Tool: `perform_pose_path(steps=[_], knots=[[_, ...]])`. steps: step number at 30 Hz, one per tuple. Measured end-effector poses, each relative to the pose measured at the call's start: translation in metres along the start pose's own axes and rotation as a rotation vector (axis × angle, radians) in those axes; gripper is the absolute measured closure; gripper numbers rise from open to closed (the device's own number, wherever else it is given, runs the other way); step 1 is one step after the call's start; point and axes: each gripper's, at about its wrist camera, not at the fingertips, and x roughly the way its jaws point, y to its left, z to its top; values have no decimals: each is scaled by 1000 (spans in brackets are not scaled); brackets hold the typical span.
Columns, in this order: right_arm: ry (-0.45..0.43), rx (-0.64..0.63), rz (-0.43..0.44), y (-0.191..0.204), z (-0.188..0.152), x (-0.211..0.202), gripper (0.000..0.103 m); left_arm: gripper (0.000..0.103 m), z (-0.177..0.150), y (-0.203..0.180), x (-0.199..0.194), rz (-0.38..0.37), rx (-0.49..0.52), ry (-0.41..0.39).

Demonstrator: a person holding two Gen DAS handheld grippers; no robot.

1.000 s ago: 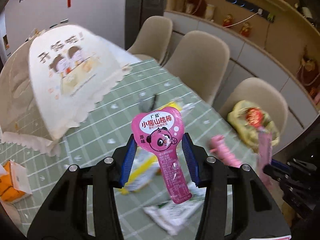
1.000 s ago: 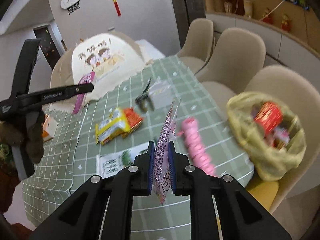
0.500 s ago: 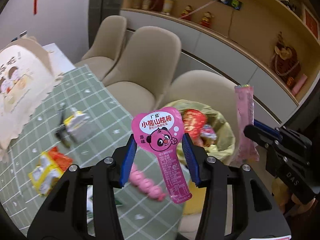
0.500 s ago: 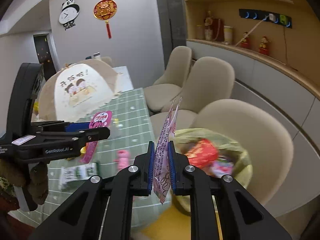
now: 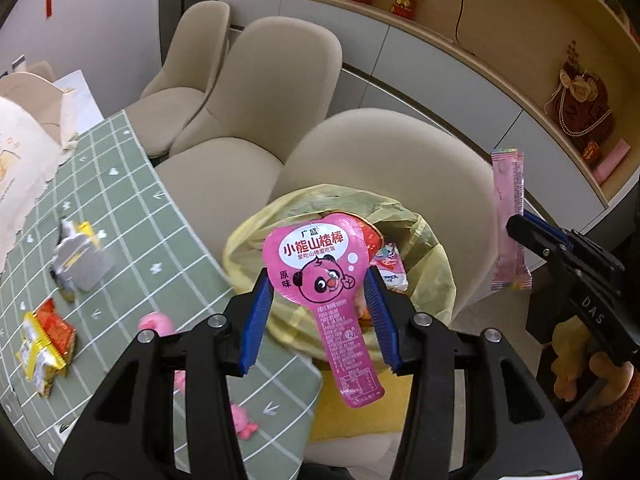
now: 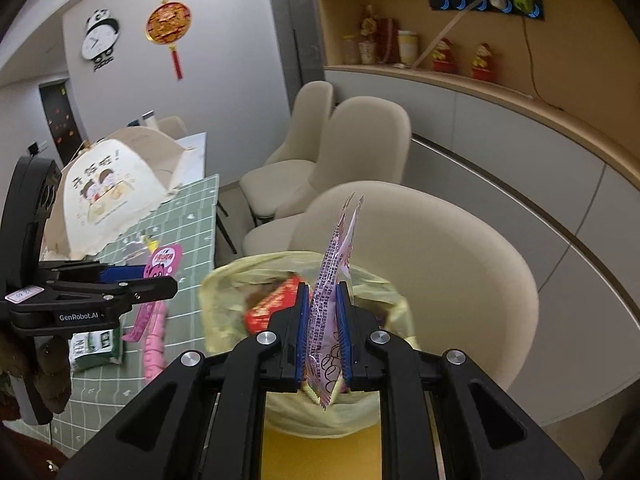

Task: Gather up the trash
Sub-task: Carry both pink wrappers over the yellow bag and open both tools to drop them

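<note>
Pink and glossy, the panda-print lollipop wrapper (image 5: 320,276) sits clamped by its wide head between the blue pads of the left gripper (image 5: 320,312), its narrow tail hanging below the jaws. The right gripper (image 6: 323,336) is nearly closed, pinching a thin pink sachet (image 6: 334,280) that stands upright between its pads.

Just beyond both sets of fingers gapes the yellow trash bag (image 5: 432,264), already holding a red packet (image 6: 272,304) and other wrappers. It appears to sit on the seat of the nearest beige chair (image 5: 400,160), beside the edge of the green checked tablecloth (image 5: 132,208).

Both pieces are light film, so I judge that a good drop means bringing each gripper squarely over the bag's mouth and low to it before the jaws part; otherwise they may flutter onto the seat or the floor. The sachet's sticking to a pad is a fair risk.

Farther off on the tablecloth, more litter waits: a yellow-and-red snack packet (image 5: 44,344), a silvery crumpled wrapper (image 5: 80,264) and pink candy pieces (image 5: 156,324).
</note>
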Motion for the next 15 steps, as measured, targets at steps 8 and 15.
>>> perform_pose_path(steps=[8, 15], knots=[[22, 40, -13, -32, -4, 11, 89, 52, 12, -15, 51, -92, -28, 93], [59, 67, 3, -40, -16, 24, 89, 42, 10, 0, 59, -108, -111, 108]])
